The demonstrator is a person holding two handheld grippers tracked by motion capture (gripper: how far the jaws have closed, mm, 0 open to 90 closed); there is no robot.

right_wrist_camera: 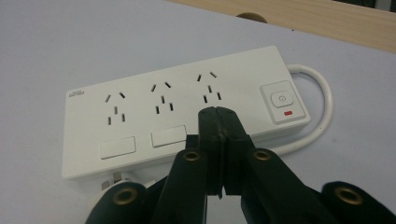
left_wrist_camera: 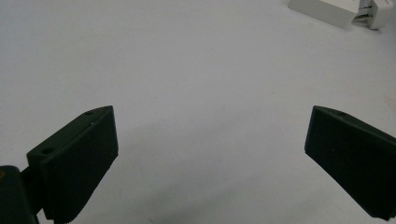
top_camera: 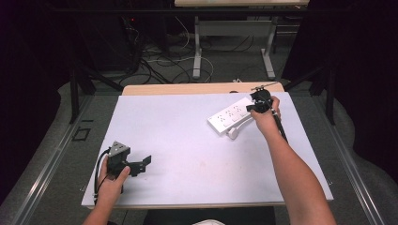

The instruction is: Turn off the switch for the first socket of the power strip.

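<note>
Pressing looks like the step in hand: right gripper (right_wrist_camera: 219, 116) has its jaws closed flat against each other, nothing between them, tip hovering over the white power strip (right_wrist_camera: 154, 107). Closed jaws work as a poking finger, so keep them shut.

Where things sit from the right gripper: strip lies just ahead and under the tip, three outlets running off to the left, rocker switch (right_wrist_camera: 281, 100) with a small red mark ahead and to the right of the tip. Tip sits over the strip's near edge, close to the third outlet. White cable (right_wrist_camera: 322, 112) loops out past the switch end. Plug or cable end pokes out under the strip's near edge, just left of the jaws; can't tell more.

Doing it well, my judgement: if the switch is the target, shift the tip right and slightly forward before going down, land on the middle of the rocker, push straight down so the strip doesn't skid on the smooth white table cover (top_camera: 187, 140). Avoid catching outlet holes.

Left gripper (top_camera: 136, 165) rests well apart, near the person's side of the table, jaws spread wide and empty; strip corner (left_wrist_camera: 322, 9) shows far ahead and right of it. It could come over to brace the strip.
</note>
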